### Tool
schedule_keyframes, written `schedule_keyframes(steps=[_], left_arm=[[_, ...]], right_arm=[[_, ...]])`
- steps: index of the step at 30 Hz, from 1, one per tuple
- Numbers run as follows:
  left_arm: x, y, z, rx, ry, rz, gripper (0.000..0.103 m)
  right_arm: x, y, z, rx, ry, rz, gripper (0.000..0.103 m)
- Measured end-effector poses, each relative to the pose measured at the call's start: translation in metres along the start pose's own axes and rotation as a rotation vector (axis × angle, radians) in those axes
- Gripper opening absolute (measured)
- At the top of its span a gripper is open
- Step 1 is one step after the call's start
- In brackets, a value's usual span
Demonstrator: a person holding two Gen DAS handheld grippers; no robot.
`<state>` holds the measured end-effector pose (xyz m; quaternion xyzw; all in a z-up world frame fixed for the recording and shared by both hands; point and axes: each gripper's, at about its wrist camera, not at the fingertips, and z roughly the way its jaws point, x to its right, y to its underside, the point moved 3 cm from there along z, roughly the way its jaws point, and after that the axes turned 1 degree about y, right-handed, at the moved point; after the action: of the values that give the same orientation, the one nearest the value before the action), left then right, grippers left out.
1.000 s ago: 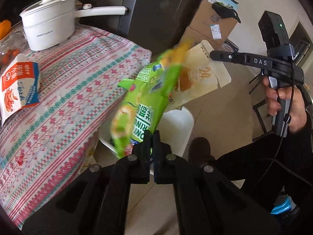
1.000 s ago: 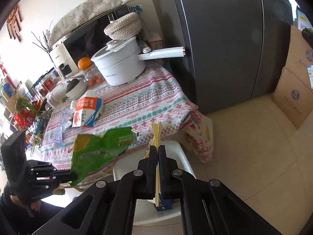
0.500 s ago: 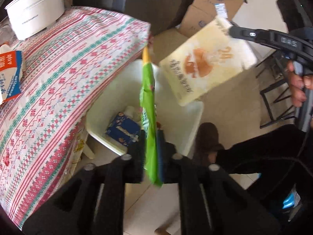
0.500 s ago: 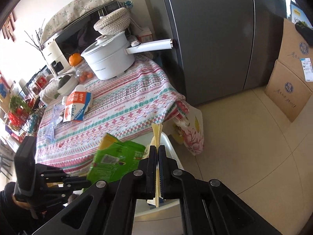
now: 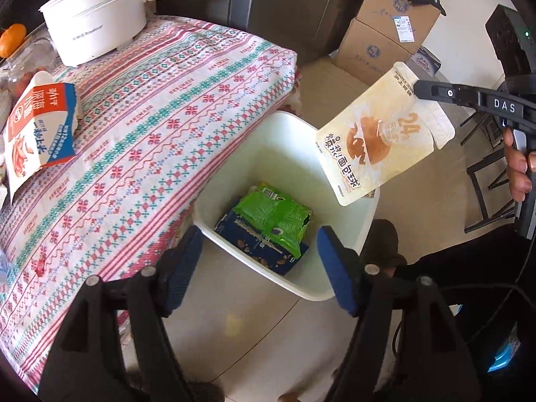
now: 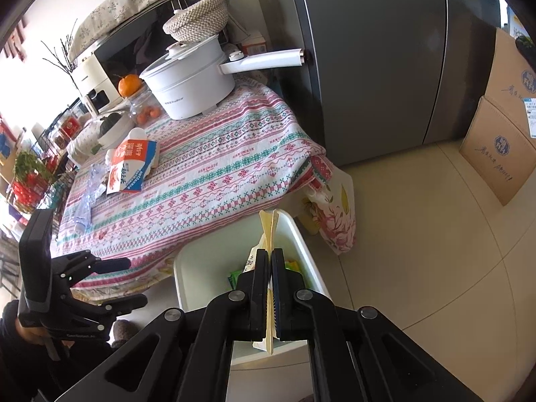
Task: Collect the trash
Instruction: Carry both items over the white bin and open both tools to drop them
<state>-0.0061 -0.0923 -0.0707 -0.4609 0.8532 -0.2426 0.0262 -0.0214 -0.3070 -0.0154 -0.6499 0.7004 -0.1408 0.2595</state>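
Partly hidden: the dark blue printed carton (image 5: 258,246) at the bottom of the white rectangular plastic bin (image 5: 341,207) lies under the crumpled green snack bag (image 5: 274,216), so only its near edge shows. From the right wrist view most of the bin's inside is blocked by the right claw (image 6: 270,268); only a sliver of green shows there. The cream bread pouch with orange print (image 5: 372,147) is seen edge-on in that view, its lettering unreadable.

Left claw (image 5: 259,261): released, blue-padded jaws spread wide, empty, poised above the bin's near rim and pointing down into it. The green bag rests inside the bin, apart from both jaws.

Right claw: clenched on the upper corner of the cream pouch, which hangs tilted over the bin's far-right rim, not touching it. The person's right hand (image 5: 519,171) grips the handle, cut off by the frame edge.

Beside the bin, on the tabletop with the red and teal patterned cloth (image 5: 160,107), lie an orange and blue milk carton (image 5: 37,130) on its side and a white long-handled electric pot (image 5: 97,16), both well apart from the bin
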Motion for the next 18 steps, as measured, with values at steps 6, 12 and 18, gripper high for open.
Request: schedule_keyframes(steps=[6,12,18], left_arm=[[-0.013,0.003,-0.009,0.013,-0.023,-0.028,0.075],[-0.024,0.005,-0.018,0.029,-0.052,-0.052,0.079],[-0.036,0.006,-0.026,0.044,-0.075,-0.078,0.082]], right_arm=[[0.002,-0.001,0.009,-0.022,-0.028,0.050,0.048],[0.000,-0.004,0.008,-0.013,-0.038,0.081,0.063],[-0.009,-0.006,0.015,-0.031,-0.018,0.067,0.071]])
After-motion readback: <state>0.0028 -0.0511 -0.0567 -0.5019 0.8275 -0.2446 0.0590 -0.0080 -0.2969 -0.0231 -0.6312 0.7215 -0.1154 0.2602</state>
